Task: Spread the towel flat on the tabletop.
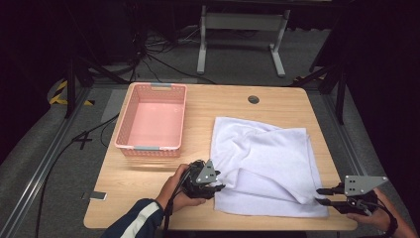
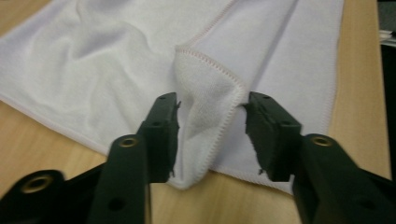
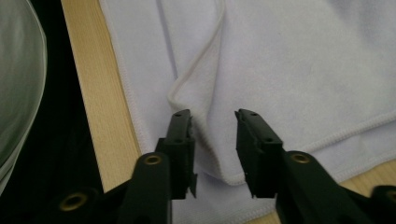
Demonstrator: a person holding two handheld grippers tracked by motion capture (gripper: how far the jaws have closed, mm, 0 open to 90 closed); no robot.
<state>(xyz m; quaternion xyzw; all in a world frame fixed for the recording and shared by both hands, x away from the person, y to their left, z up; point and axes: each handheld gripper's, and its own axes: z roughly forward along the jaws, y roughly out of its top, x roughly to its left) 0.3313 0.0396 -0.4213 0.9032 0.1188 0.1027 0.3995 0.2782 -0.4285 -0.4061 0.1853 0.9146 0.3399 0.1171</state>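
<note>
One towel (image 1: 265, 166), one pink basket (image 1: 151, 121), two tongs, all on one bench (image 1: 148, 183). Towel white, lying rumpled with a layer folded over, right of the basket and apart from it. Left tongs (image 1: 219, 187) at the towel's near left edge, jaws spread; a raised corner of towel (image 2: 210, 98) stands between them, unpinched. Right tongs (image 1: 321, 196) at the near right corner, jaws spread either side of a folded hem (image 3: 205, 116), not pressing it.
</note>
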